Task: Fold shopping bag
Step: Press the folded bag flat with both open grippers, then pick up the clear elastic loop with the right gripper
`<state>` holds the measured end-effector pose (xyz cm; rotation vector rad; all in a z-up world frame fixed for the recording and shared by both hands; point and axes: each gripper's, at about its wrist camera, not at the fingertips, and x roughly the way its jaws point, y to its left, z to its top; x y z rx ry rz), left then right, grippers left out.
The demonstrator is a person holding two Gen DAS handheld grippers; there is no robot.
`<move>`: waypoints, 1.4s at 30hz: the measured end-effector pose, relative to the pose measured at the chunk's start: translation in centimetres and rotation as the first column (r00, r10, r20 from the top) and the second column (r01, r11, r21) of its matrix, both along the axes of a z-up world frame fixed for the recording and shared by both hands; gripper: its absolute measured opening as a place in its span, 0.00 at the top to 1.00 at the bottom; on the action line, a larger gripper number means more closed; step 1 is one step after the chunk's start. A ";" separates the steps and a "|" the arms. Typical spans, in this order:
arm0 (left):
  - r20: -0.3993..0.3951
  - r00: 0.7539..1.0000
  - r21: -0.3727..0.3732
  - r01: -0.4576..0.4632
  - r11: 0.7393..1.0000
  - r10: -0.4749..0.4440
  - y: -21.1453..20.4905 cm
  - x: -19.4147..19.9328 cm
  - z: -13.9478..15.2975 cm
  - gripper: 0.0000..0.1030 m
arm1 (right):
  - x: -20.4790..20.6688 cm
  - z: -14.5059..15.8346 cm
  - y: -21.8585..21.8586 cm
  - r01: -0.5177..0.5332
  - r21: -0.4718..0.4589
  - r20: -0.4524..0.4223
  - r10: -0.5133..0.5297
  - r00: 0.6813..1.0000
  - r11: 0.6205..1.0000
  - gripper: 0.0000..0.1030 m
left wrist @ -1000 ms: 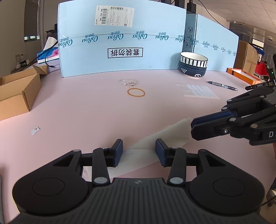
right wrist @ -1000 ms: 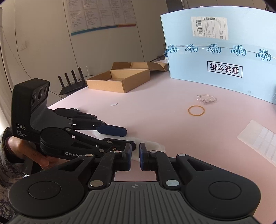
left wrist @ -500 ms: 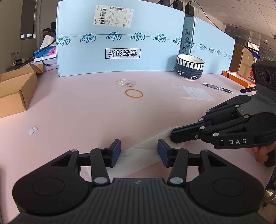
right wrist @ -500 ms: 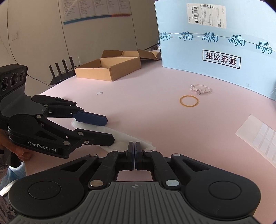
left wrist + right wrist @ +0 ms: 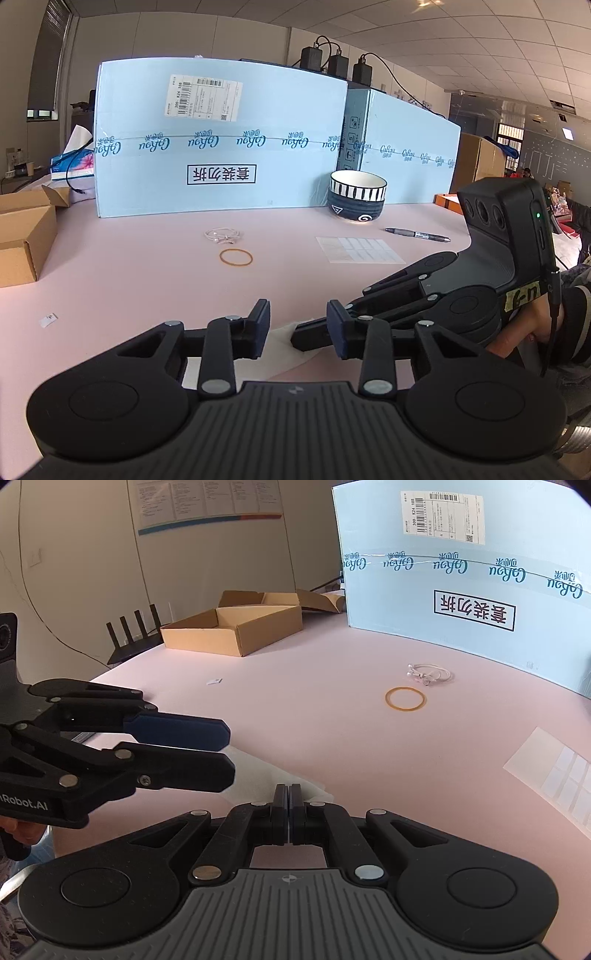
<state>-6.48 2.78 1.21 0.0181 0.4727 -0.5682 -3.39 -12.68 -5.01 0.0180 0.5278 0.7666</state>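
Note:
The white shopping bag (image 5: 284, 347) lies flat on the pink table (image 5: 147, 280), partly folded and mostly hidden under both grippers. My right gripper (image 5: 289, 794) is shut, its pads pinching the bag's (image 5: 258, 771) near edge. In the left wrist view the right gripper (image 5: 295, 336) reaches in from the right, its tip resting on the bag. My left gripper (image 5: 298, 321) hovers just over the bag with its jaws closing. The bag and the right gripper's tip sit in the gap, and the pads touch neither. From the right wrist view, the left gripper (image 5: 229, 751) enters from the left.
A tall light-blue box (image 5: 221, 147) walls off the back of the table. In front of it are a striped bowl (image 5: 357, 199), a pen (image 5: 417, 234), a label sheet (image 5: 360, 249), a rubber band (image 5: 236, 257) and a white cable (image 5: 223, 236). An open cardboard box (image 5: 236, 627) stands at the left.
The right gripper's jaws closed onto the bag's edge and stayed shut. The left gripper's jaws widened, then narrowed, and the right gripper's tip now lies between the left fingers.

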 end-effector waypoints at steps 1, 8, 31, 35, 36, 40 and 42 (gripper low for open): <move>-0.016 1.000 0.016 -0.025 1.000 0.025 -0.1 0.4 -0.4 0.77 | 0.0 0.0 0.0 0.001 -0.001 0.002 -0.001 1.000 1.000 1.00; -0.105 0.985 0.022 -0.135 0.991 0.136 3.1 1.7 -1.9 0.77 | 0.4 -0.1 -0.4 -0.004 0.032 -0.017 0.005 1.000 0.999 1.00; -0.082 0.991 0.021 -0.106 0.994 0.107 3.1 1.6 -2.4 0.69 | -1.4 0.3 1.5 0.019 -0.097 0.112 -0.008 0.994 0.995 0.98; -0.080 0.992 0.022 -0.094 0.995 0.096 3.1 1.5 -2.4 0.67 | -0.6 2.7 -0.3 0.083 -0.022 0.114 -0.080 0.990 0.996 0.84; -0.082 0.992 0.017 -0.090 0.996 0.091 3.1 1.6 -2.4 0.65 | -0.4 4.0 -0.9 0.109 -0.023 0.166 -0.104 0.981 0.994 0.84; -0.092 0.994 -0.001 -0.062 0.998 0.062 3.2 1.7 -2.4 0.56 | 2.1 8.0 -0.7 0.213 -0.219 0.392 -0.114 0.913 0.952 0.81; -0.093 0.994 -0.004 -0.057 0.998 0.056 3.2 1.7 -2.4 0.56 | 5.0 8.6 0.2 0.201 -0.285 0.374 -0.085 0.924 0.937 0.82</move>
